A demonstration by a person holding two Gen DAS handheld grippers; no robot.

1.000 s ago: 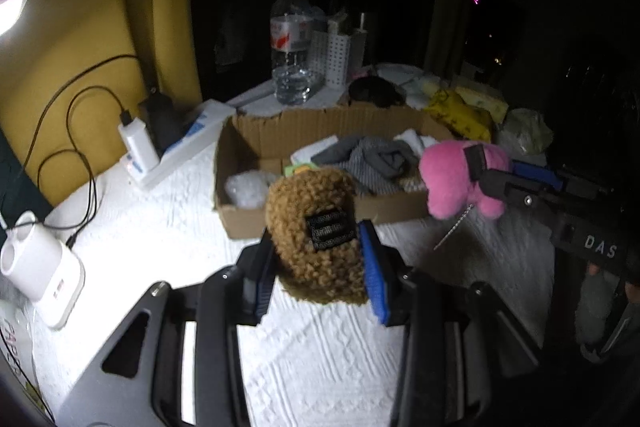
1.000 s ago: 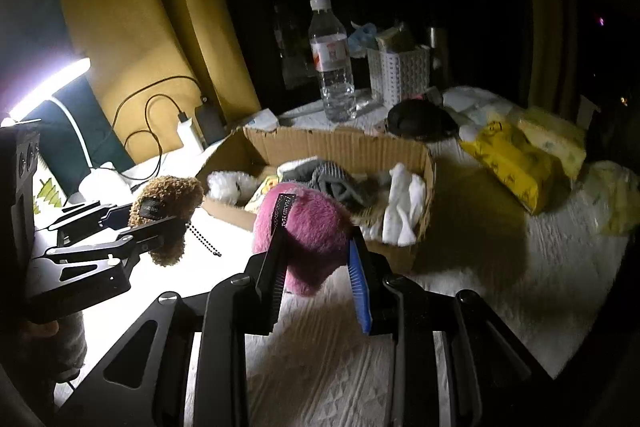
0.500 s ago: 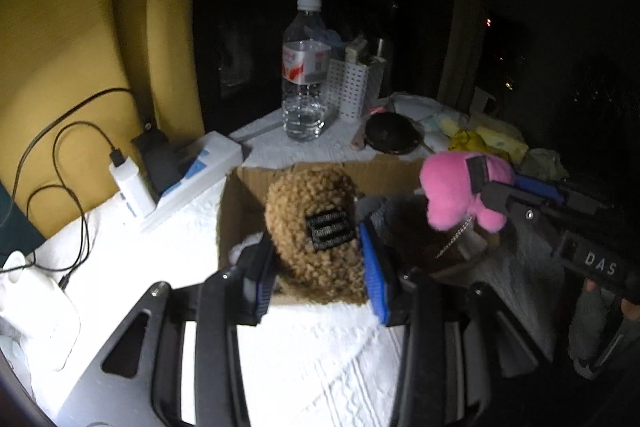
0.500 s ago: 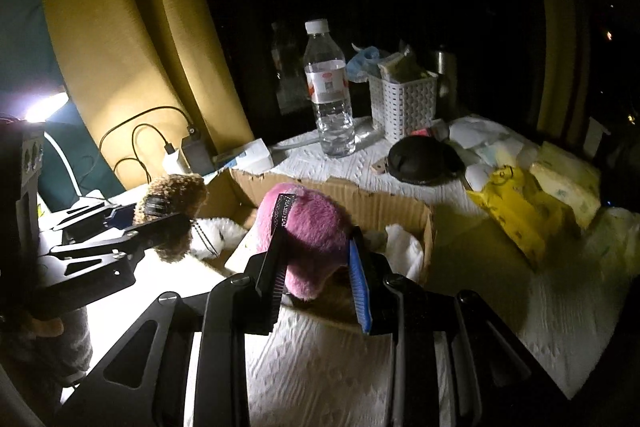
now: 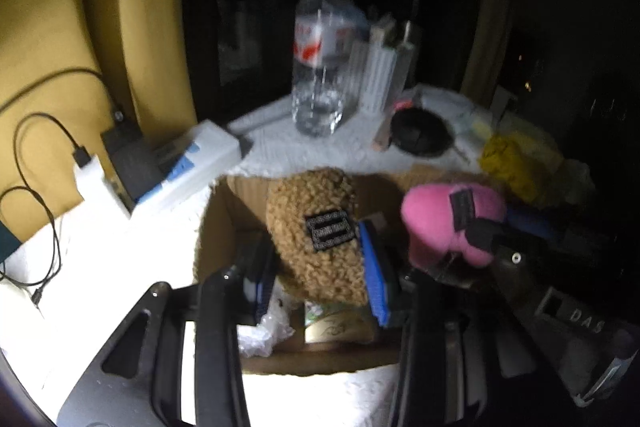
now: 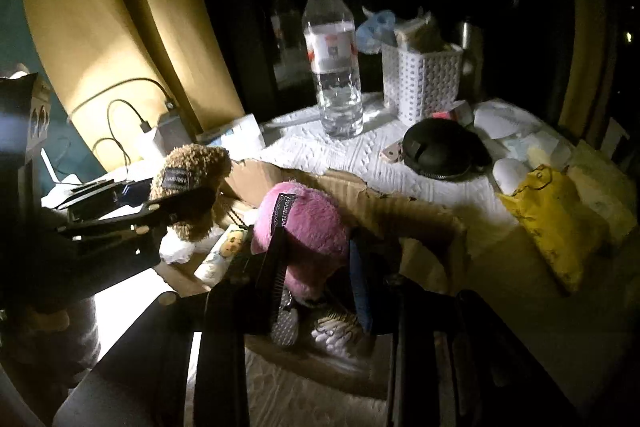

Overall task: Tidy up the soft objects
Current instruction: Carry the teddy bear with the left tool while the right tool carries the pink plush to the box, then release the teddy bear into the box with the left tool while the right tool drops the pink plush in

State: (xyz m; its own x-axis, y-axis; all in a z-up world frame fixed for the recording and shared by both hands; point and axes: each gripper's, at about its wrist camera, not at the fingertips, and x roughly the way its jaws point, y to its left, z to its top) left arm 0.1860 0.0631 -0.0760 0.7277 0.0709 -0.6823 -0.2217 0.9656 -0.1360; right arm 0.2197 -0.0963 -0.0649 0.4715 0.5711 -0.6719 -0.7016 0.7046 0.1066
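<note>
Curly brown plush (image 5: 316,235), fuzzy pink plush (image 6: 308,231), corrugated box (image 6: 400,207)

The left gripper (image 5: 320,267) clamps a brown curly plush toy (image 5: 316,235) with a black label between its blue-padded fingers (image 5: 372,275), above an open cardboard box (image 5: 216,227) on the white-clothed surface (image 5: 120,259). Just beside it, the right gripper (image 5: 476,231) grips a pink plush toy (image 5: 436,223) over the same box. Beyond the box stand a clear water bottle (image 5: 324,67) and a white slatted basket (image 5: 380,75), with a round black case (image 5: 420,131) near them.
</note>
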